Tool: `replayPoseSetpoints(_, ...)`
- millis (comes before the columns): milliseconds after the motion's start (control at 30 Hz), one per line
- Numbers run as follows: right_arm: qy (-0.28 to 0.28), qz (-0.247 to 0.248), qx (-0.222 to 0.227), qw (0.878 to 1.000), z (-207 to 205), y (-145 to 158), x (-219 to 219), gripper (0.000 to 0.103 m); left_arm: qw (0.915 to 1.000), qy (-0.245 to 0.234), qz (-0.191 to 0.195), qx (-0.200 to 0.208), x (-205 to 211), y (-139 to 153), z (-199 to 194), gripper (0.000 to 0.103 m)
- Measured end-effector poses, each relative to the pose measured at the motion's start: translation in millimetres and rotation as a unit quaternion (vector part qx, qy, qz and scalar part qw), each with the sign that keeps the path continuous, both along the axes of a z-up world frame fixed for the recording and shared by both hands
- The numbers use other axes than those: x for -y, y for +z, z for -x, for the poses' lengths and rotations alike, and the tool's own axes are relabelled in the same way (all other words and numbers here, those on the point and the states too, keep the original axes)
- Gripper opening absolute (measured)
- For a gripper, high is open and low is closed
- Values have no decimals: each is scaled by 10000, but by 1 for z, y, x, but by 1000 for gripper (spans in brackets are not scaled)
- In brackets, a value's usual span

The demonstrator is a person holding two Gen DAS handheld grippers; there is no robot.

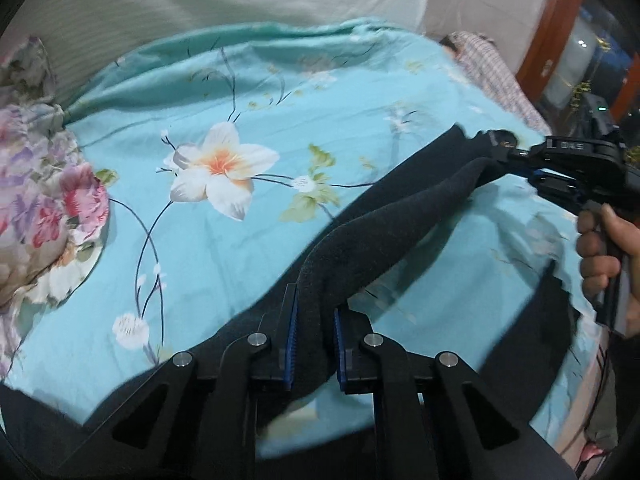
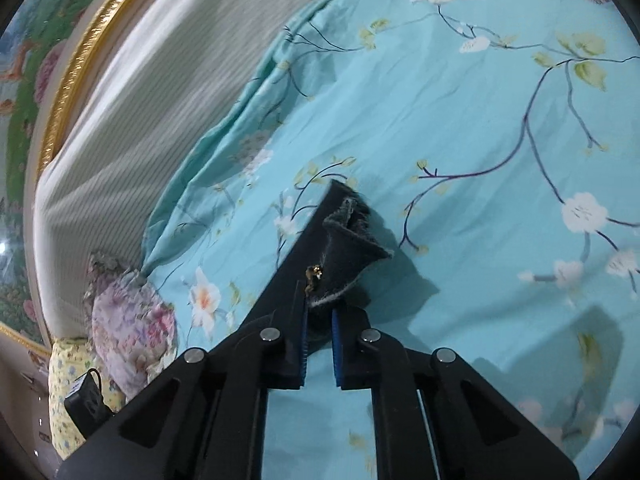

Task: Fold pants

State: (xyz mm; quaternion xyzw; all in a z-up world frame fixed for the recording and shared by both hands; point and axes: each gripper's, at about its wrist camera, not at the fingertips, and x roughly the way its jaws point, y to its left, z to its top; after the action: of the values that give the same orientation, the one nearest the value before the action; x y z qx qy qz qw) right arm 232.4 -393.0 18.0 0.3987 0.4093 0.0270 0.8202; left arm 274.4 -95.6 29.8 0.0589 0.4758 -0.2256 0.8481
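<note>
Fingers of the left gripper [image 1: 314,344] are clamped on a thick bunch of the dark pants [image 1: 384,220], pinching the cloth between blue pads. From there the pants stretch up and to the right as a long, sagging band above the turquoise flowered bedsheet [image 1: 248,92], ending at the right gripper [image 1: 498,146], which a bare hand [image 1: 600,256] holds by its handle. In its own wrist view, the right gripper [image 2: 318,320] has its fingers closed on a folded corner near a small gold fastener [image 2: 314,276], probably the waist end.

So the garment hangs between both grippers, its long axis running from one to the other, lifted off the bed along the middle while more dark cloth trails toward the lower edge of the left view. A flowered pillow [image 1: 44,216] lies at the left, well apart. Folding likely calls for bringing the two held ends together, each gripper being equally committed.
</note>
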Motion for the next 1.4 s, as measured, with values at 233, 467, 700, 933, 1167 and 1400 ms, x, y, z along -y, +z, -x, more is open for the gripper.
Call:
replayPoseSetpoints(233,196,-63,147,9997,48,21,-4,10,9997,-92,184,124,-7,21,77,14)
replayPoseSetpoints(467,320,-118,175,9993,105,27,-8,10,9993,-86,353,67,-17,21,133,14)
replayPoseSetpoints(700,235,-116,41,9996,157,15,-7,10,9994,-122,309,18,-13,10,157,14)
replayPoseSetpoints(933,106,-183,-183,9996,187,-6,-7,10,9996,-141,262,-29,-18,-2,177,14)
replayPoseSetpoints(1167,149,26,-342,9993,200,-19,-18,8,9995,-104,273,-126,-20,-17,187,14)
replayPoseSetpoints(1400,24,340,-475,9983,207,-24,-18,8,9996,-192,148,-164,-13,-34,198,19)
